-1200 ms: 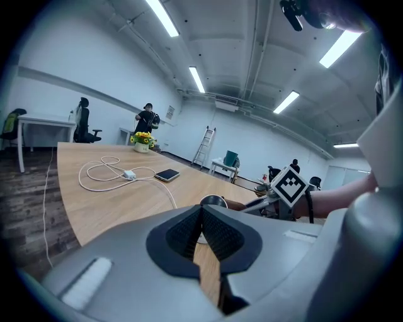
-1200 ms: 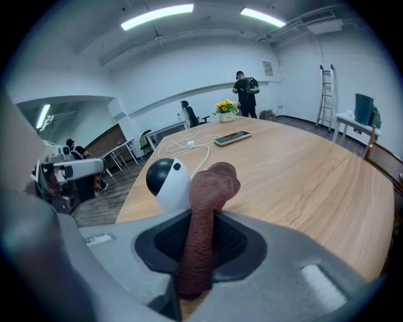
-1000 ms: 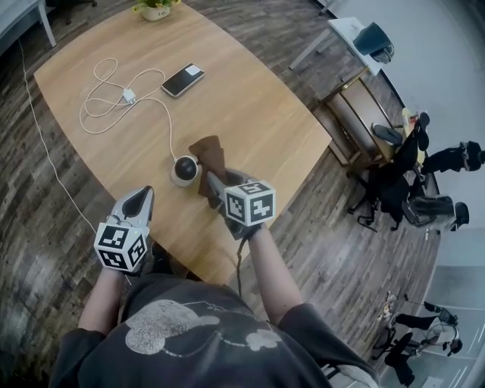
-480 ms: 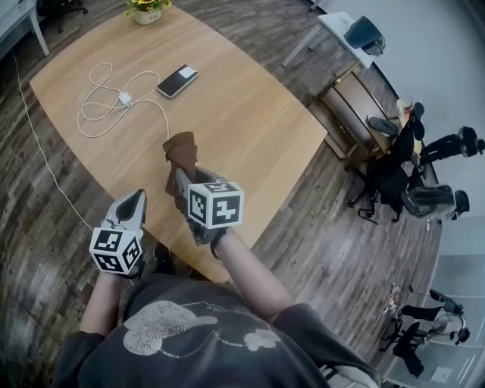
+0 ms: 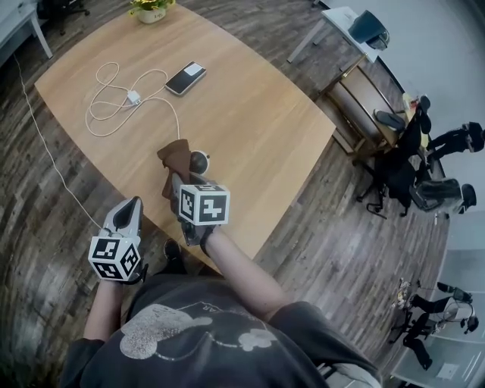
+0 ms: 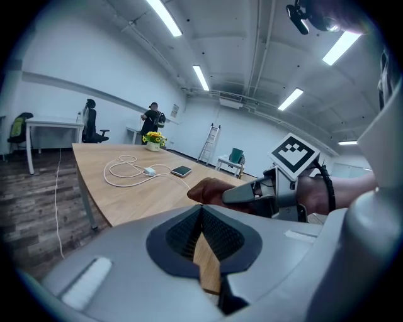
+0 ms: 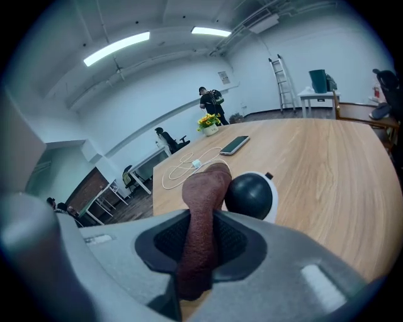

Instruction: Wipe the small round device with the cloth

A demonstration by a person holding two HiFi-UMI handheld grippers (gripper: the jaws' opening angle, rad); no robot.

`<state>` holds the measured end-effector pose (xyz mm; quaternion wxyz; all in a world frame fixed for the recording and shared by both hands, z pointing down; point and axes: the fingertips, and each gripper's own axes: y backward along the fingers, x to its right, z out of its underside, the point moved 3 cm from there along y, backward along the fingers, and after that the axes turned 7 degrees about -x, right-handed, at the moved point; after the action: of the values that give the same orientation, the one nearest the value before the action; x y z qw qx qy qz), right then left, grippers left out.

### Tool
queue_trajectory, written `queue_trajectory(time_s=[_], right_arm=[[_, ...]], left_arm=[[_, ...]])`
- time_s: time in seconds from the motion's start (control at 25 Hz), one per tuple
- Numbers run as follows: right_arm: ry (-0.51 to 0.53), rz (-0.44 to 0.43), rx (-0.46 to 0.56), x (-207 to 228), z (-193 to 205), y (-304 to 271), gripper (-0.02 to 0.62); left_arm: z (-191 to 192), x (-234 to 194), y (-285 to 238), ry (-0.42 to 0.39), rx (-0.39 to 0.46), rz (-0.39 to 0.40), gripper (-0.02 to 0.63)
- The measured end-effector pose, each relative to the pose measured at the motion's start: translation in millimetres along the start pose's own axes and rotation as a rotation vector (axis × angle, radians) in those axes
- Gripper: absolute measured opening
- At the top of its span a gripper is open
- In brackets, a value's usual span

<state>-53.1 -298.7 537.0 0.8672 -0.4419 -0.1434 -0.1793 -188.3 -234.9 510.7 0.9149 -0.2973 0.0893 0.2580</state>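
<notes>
- No words, brands or numbers can be read.
- Left gripper [image 5: 134,204] and right gripper [image 5: 176,180]: their cubes bear black-and-white square markers, with no letters.
- Shirt [image 5: 227,356]: a pale print, illegible.

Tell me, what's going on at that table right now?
Right tool shut on brown cloth, cloth beside small round device. Left tool shut, empty, near table edge. Phone and cable well clear.

Dark wood-plank floor [image 5: 364,227] surrounds the oval wooden worktop [image 5: 250,114]. White walls [image 7: 145,100], ceiling strip lights [image 6: 165,17] and a ladder [image 7: 281,82] lie beyond.
</notes>
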Motion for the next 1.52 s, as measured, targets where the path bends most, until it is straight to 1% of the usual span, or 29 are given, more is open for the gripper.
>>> queue_trajectory(time_s=[0.16, 0.32, 0.4, 0.48, 0.56, 0.64, 0.72, 0.76, 0.84, 0.92, 1.04, 1.16, 1.32, 1.4, 1.52], right_arm=[[-0.022, 0.038, -0.035, 5, 14, -19, 0.074], [-0.068, 0.063, -0.067, 12, 28, -29, 0.074], [-0.076, 0.048, -0.081, 11, 34, -30, 0.074], [-0.061, 0.016, -0.086, 3, 38, -29, 0.074], [0.012, -0.007, -0.077, -8, 38, -23, 0.074], [0.152, 0.014, -0.049, -21, 37, -11, 0.074], [0.286, 0.038, 0.009, -34, 35, 4, 0.074], [0.333, 0.043, 0.042, -39, 34, 12, 0.074], [0.391, 0.041, 0.103, -45, 31, 28, 0.074], [0.425, 0.041, 0.146, -46, 27, 41, 0.074], [0.434, 0.04, 0.172, -37, 27, 56, 0.074], [0.426, 0.044, 0.192, -21, 33, 73, 0.074], [0.402, 0.028, 0.241, -3, 40, 102, 0.074], [0.379, 0.0, 0.279, 6, 46, 119, 0.074], [0.364, -0.014, 0.308, 18, 63, 144, 0.074]], left_arm=[[4, -11, 7, -0.006, -0.015, -0.001, 0.02], [4, -18, 8, -0.03, -0.02, 0.011, 0.019], [3, -19, 8, -0.039, -0.016, 0.015, 0.019], [3, -20, 8, -0.042, -0.011, 0.02, 0.018], [1, -21, 8, -0.048, -0.009, 0.025, 0.019], [-1, -20, 5, -0.058, -0.007, 0.035, 0.019], [-2, -19, 0, -0.064, -0.006, 0.047, 0.018], [-3, -17, -4, -0.064, -0.007, 0.054, 0.018], [-4, -11, -11, -0.069, -0.008, 0.074, 0.02], [-9, -2, -18, -0.089, -0.002, 0.099, 0.019], [-17, 13, -18, -0.112, 0.022, 0.119, 0.018], [-14, 24, -13, -0.101, 0.043, 0.104, 0.018], [0, 42, -1, -0.09, 0.041, 0.069, 0.018], [7, 57, 7, -0.084, 0.046, 0.051, 0.018], [21, 83, 20, -0.083, 0.049, 0.039, 0.018]])
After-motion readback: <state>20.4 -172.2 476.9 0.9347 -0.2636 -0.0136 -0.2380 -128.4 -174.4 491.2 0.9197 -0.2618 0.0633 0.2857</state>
